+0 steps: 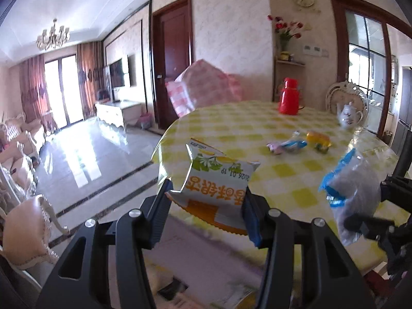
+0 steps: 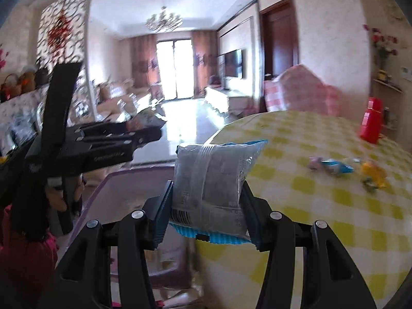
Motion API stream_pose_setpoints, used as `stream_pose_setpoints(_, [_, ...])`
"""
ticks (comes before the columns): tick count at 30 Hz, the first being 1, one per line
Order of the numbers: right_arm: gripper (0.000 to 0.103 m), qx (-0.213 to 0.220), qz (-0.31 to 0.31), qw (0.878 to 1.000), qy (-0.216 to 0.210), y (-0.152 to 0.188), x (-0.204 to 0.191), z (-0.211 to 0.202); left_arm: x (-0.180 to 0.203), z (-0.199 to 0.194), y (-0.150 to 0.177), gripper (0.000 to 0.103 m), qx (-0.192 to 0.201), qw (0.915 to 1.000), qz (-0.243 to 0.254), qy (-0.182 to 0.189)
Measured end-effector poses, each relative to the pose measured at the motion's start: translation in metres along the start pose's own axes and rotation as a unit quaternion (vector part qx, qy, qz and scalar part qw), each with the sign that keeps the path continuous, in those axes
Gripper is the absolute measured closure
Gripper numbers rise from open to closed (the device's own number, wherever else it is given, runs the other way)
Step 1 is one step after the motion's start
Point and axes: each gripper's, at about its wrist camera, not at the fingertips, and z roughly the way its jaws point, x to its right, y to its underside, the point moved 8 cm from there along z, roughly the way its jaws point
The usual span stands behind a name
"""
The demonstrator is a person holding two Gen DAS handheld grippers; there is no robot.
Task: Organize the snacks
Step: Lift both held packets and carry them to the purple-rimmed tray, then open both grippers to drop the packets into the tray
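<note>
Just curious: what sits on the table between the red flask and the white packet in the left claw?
Only bare yellow-checked tablecloth between red flask and packet, seen from the left wrist.

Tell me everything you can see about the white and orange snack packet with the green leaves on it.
The snack packet is a small puffed pouch of glossy film, white with an orange band, green leaves and yellow fruit, orange lettering and a printed date, all seen upside down. Its crimped ends are serrated. The left gripper holds it upright in the air, one pad pressing each side, over the near edge of the yellow checked table. Nothing else touches it.
</note>
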Motion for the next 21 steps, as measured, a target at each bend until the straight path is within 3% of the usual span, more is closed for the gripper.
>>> stream_pose_setpoints(11, [0.053,-0.086,-0.055,0.991,-0.08,0.027,-0.075,0.073,-0.069,0.02,0.042,0.05,-0.077,0.9965,-0.011,-0.03])
stream_pose_setpoints(12, [0.052,-0.094,-0.055,0.99,-0.092,0.031,-0.08,0.079,-0.071,0.022,0.044,0.039,-0.083,0.9959,-0.013,-0.035])
stream_pose_setpoints(13, [0.052,-0.101,-0.054,0.988,-0.104,0.035,-0.085,0.085,-0.079,0.024,0.047,0.019,-0.088,0.9947,-0.021,-0.049])
stream_pose_setpoints(14, [0.052,-0.107,-0.049,0.987,-0.108,0.037,-0.085,0.089,-0.084,0.025,0.049,0.014,-0.089,0.9938,-0.026,-0.063])
stream_pose_setpoints(21, [0.05,-0.111,-0.012,0.989,-0.092,0.042,-0.054,0.078,-0.081,0.026,0.043,0.004,-0.072,0.9944,-0.047,-0.062])
